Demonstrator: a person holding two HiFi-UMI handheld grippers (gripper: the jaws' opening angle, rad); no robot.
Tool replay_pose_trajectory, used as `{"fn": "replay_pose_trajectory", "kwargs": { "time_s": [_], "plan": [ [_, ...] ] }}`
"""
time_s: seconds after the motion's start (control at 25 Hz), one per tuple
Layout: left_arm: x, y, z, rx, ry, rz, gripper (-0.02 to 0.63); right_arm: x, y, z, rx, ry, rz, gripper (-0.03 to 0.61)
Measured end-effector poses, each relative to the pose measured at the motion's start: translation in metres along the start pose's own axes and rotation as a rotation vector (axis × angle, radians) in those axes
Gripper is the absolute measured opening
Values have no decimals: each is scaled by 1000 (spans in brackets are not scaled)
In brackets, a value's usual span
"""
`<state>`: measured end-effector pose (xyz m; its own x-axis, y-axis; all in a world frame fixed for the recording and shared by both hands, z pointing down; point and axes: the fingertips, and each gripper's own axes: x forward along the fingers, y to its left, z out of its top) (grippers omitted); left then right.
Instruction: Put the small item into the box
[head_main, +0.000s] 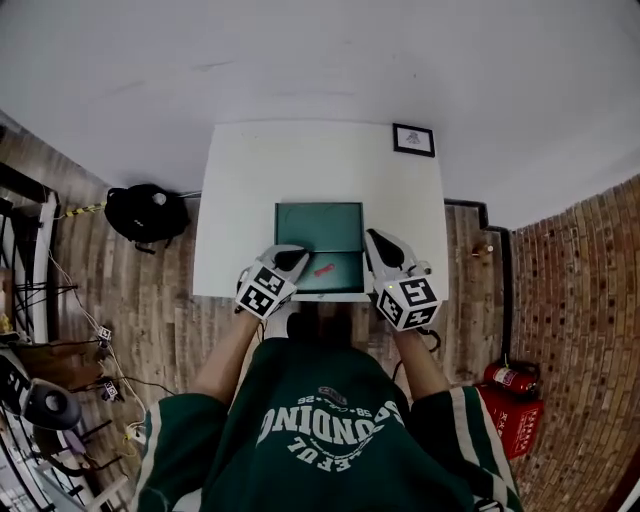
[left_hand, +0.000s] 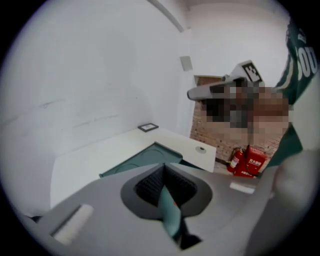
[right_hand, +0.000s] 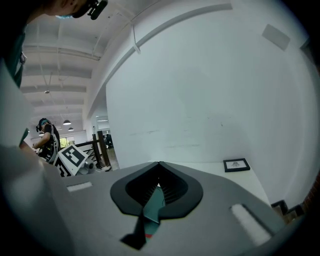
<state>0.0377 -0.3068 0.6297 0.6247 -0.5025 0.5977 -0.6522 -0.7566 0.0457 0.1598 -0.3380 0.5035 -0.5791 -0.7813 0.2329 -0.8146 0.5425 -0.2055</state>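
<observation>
A green box (head_main: 318, 226) lies open on the white table (head_main: 250, 190), near its front edge. A small red item (head_main: 323, 269) rests in the box's near half. My left gripper (head_main: 294, 260) is at the box's near left corner and my right gripper (head_main: 373, 241) at its right side, both with jaws together and nothing held. In the left gripper view the left gripper (left_hand: 163, 166) is shut, with the green box (left_hand: 142, 161) beyond it. In the right gripper view the right gripper (right_hand: 159, 164) is shut, and a strip of green box (right_hand: 153, 201) shows below the tips.
A small framed picture (head_main: 413, 139) sits at the table's far right corner. On the floor are a black bag (head_main: 146, 212) to the left and a red fire extinguisher (head_main: 512, 385) to the right. A wall stands behind the table. The person's body is against the front edge.
</observation>
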Motion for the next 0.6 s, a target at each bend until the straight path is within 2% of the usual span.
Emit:
{"fn": "replay_pose_trajectory", "kwargs": {
  "time_s": [0.16,0.28,0.44,0.6],
  "plan": [
    [-35,25,39,-28,-143,97,52,10,8,17,-27,-27,34,2],
    [-55,37,64,-39,-219,140,52,16,14,29,-44,-44,55,2],
    [-76,47,84,-42,-286,167,52,24,22,35,-70,-43,71,2],
    [-85,51,90,-48,-313,184,52,25,26,35,-70,-40,76,2]
  ]
}}
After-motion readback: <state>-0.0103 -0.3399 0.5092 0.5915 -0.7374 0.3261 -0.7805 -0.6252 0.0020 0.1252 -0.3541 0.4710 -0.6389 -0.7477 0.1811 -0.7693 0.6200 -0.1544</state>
